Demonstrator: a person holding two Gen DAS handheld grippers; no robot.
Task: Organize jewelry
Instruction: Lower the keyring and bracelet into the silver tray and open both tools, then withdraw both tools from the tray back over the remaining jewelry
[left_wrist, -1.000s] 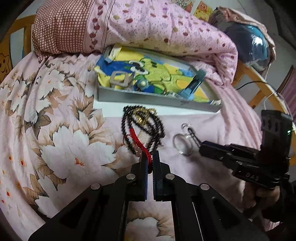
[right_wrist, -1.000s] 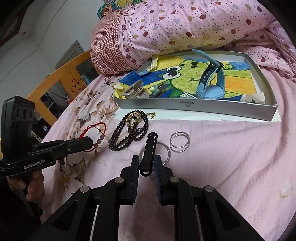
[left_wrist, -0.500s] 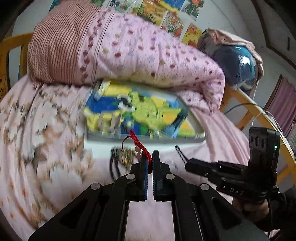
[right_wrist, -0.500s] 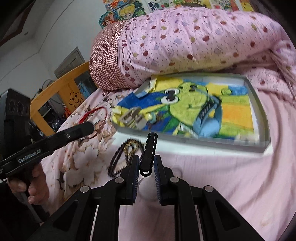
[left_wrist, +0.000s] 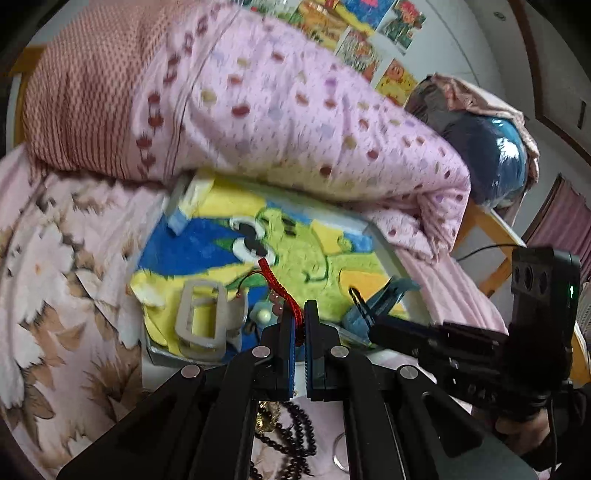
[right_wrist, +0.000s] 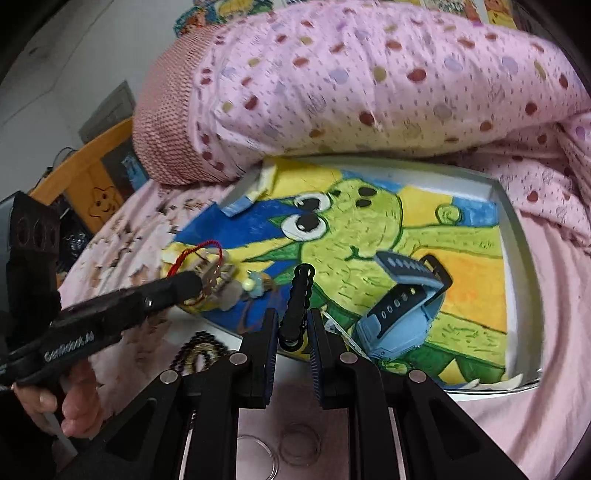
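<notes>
Over the near edge of the tray (right_wrist: 517, 236), which lies on the bed (right_wrist: 535, 406) against a heap of pink spotted bedding (right_wrist: 369, 81), both tongs hang with something pinched. Between the right tongs (right_wrist: 291, 325) a black beaded bracelet (right_wrist: 299, 295) stands nearly upright, its long axis running up and away from the fingertips toward the frog drawing that lines the tray; the jaws are clamped on its lower loop with only that narrow gap between them. The left tongs (left_wrist: 299, 321) are clenched almost fully together on a red cord bracelet (left_wrist: 275, 286); seen from their own camera the knotted cord slants up and to the left from the tips, and from the right camera its loop (right_wrist: 194, 254) opens upward over the left corner of the tray. Inside the tray a blue watch (right_wrist: 402, 314) lies with its strap ends raised, near a pale clip (left_wrist: 203, 319) and a small pearl-like bead (right_wrist: 249, 284). On the bed below the tongs, a dark bead necklace (left_wrist: 295, 439) and thin silver rings (right_wrist: 299, 446) are partly hidden by the black arms. Motion blur smears the bedding and the tray's left end, and the small pieces beside the clip are too muddled to tell apart. A hand (right_wrist: 70, 402) grips the left handle, cut off at the frame edge.
</notes>
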